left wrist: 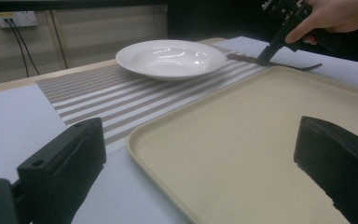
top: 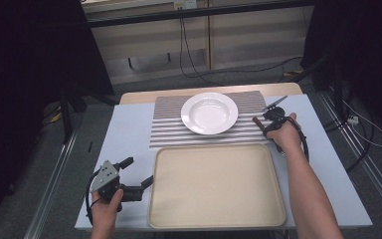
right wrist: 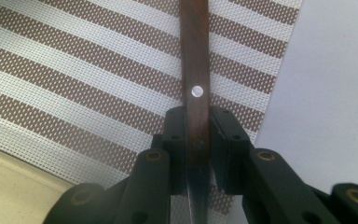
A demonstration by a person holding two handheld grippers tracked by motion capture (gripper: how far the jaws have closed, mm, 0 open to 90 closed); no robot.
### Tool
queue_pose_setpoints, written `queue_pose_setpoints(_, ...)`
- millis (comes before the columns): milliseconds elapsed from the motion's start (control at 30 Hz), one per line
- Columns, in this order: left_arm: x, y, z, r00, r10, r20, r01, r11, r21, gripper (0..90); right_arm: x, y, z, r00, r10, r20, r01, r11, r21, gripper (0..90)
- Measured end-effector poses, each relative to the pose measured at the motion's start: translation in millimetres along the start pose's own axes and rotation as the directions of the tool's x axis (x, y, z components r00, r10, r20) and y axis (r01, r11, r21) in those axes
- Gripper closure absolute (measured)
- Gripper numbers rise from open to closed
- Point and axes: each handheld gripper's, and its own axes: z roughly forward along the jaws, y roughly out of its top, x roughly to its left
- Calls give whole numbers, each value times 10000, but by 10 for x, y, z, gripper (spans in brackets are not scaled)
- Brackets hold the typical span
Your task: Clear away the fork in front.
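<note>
Right gripper view: right tongs (right wrist: 196, 135) clamping the dark brown wooden knife handle (right wrist: 194, 70), both black jaws pressing its sides just below a small round silver rivet (right wrist: 197, 91). Handle is straight, smooth and flat-sided, lying over the brown-and-white striped woven placemat (right wrist: 74, 79), which has a mesh-like texture. The pale blue-grey worktop (right wrist: 335, 93) is showing smooth and matte at the right, and a corner of the beige rectangular plastic tray (right wrist: 9, 186) is showing at the lower left.

High view: right tongs (top: 271, 119) are sitting at the right edge of the placemat (top: 169, 129), near the round white ceramic deep plate (top: 209, 113), which is glossy and resting on the mat. The knife's grey metal blade (top: 277, 102) is pointing away toward the far right, over the worktop (top: 124, 134). The tray (top: 216, 186), with rounded corners and a raised rim, is lying just in front of the mat.

Left tongs (top: 137, 174) are spread apart, holding nothing, hovering just beside the tray's left edge. Left gripper view: its two black jaws are standing wide, the tray rim (left wrist: 144, 149) between them, with the plate (left wrist: 171, 58) and the other gripper (left wrist: 279, 32) on the knife farther off.
</note>
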Motion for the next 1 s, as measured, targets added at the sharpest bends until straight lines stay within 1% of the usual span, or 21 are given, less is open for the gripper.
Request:
queue_pose_setpoints(33,-1,-1,3,10000,12,7,-12,10000,-22,24,-13,-10,2,10000,11,-56,-12,10000,-90,772)
queue_pose_setpoints(67,-2,-1,5,10000,-6,19,7,10000,-30,24,-29,-25,1,9997,152,-176,-155,9997,-184,773)
queue_pose_setpoints(167,-8,5,0,10000,12,-2,-12,10000,20,24,-70,-71,1,9983,334,-482,-358,9982,-478,774)
queue_pose_setpoints(200,-11,7,-1,10000,-2,-27,2,10000,4,24,-73,-79,0,9978,419,-512,-447,9976,-538,774)
queue_pose_setpoints(233,-12,8,1,10000,-48,-50,47,10000,-41,24,-71,-85,-1,9984,317,-476,-344,9977,-576,775)
queue_pose_setpoints(300,-11,12,-5,9999,-122,-87,121,9999,-88,24,-77,-89,-5,9976,435,-541,-468,9970,-622,777)
queue_pose_setpoints(333,-15,14,-8,9998,-158,-132,156,9998,-140,24,-38,-69,-8,9997,110,-234,-123,9985,-539,778)
queue_pose_setpoints(467,-28,19,-5,9999,-67,-127,67,10000,-33,24,-26,-71,-15,9999,39,-166,-48,9983,-584,779)
queue_pose_setpoints(533,-30,18,-3,9999,-32,-121,32,10000,-5,25,-37,-85,-21,9993,252,-258,-269,9974,-670,779)
queue_pose_setpoints(600,-29,20,-5,9999,-59,-149,59,10000,-42,24,-45,-114,-31,9991,254,-331,-282,9959,-864,779)
queue_pose_setpoints(633,-30,21,-5,9998,-71,-162,70,10000,-54,25,-53,-131,-44,9983,298,-501,-347,9944,-997,780)
queue_pose_setpoints(667,-31,23,-4,9998,-97,-178,96,9999,-84,24,-76,-168,-83,9957,486,-783,-588,9893,-1339,780)
queue_pose_setpoints(700,-31,24,-3,9998,-95,-194,93,9999,-89,24,-76,-168,-83,9957,486,-783,-588,9893,-1339,780)
queue_pose_setpoints(733,-35,27,-1,9997,-143,-200,141,9999,-98,24,-88,-180,-101,9955,468,-828,-587,9873,-1477,780)
queue_pose_setpoints(767,-39,29,1,9996,-180,-210,177,9998,-117,24,-100,-197,-130,9942,584,-904,-730,9832,-1674,780)
queue_pose_setpoints(800,-39,37,2,9998,-86,-192,84,9999,-104,24,-110,-208,-146,9938,595,-940,-759,9804,-1820,781)
queue_pose_setpoints(833,-49,40,2,9997,-115,-219,113,9999,-112,24,-132,-240,-197,9907,757,-1128,-987,9715,-2154,781)
queue_pose_setpoints(900,-62,44,3,9997,-111,-206,109,9999,-131,25,-135,-250,-211,9905,768,-1139,-1009,9695,-2235,781)
queue_pose_setpoints(933,-57,50,5,9998,67,-168,-69,9999,-84,25,-142,-261,-229,9905,737,-1157,-996,9664,-2371,781)
queue_pose_setpoints(967,-61,51,7,9998,52,-180,-54,9999,-97,25,-147,-276,-254,9885,822,-1271,-1132,9591,-2596,781)
queue_pose_setpoints(1000,-62,52,9,9998,32,-173,-34,9999,-106,25,-151,-285,-273,9876,830,-1330,-1168,9554,-2713,781)
